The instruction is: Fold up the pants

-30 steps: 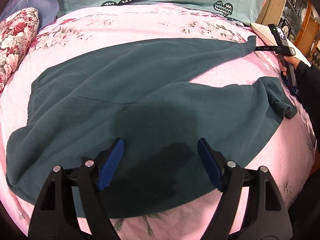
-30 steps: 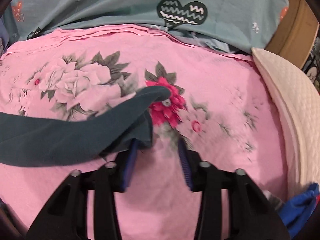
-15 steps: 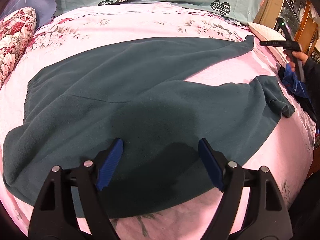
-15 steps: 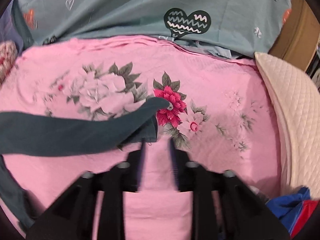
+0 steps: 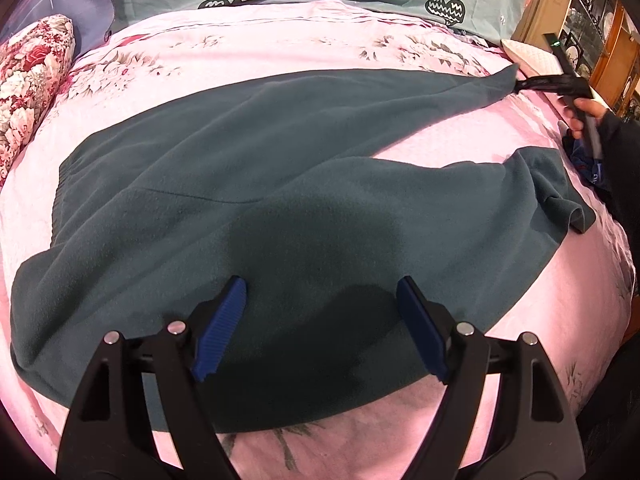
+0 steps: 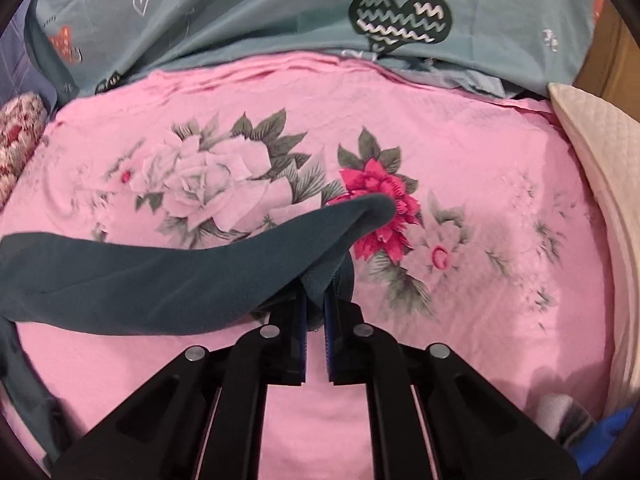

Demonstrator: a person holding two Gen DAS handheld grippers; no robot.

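Note:
Dark teal fleece pants [image 5: 248, 184] lie spread across a pink floral bedsheet [image 5: 248, 40], waistband at the left, two legs running right. My left gripper [image 5: 320, 312] is open and empty, hovering over the near leg. My right gripper [image 6: 315, 312] is shut on the hem of the far leg [image 6: 320, 240], lifting its corner off the sheet. The right gripper also shows in the left wrist view [image 5: 520, 84] at the far right, pinching that leg's end.
A red floral pillow [image 5: 28, 84] lies at the left. A teal heart-print quilt [image 6: 280, 8] is bunched at the head of the bed. A cream quilted cushion [image 6: 592, 168] and blue clothing [image 6: 612, 428] sit at the right edge.
My right gripper closed on the far leg's hem, which it only straddled a second ago. The left gripper stayed open over the near leg.

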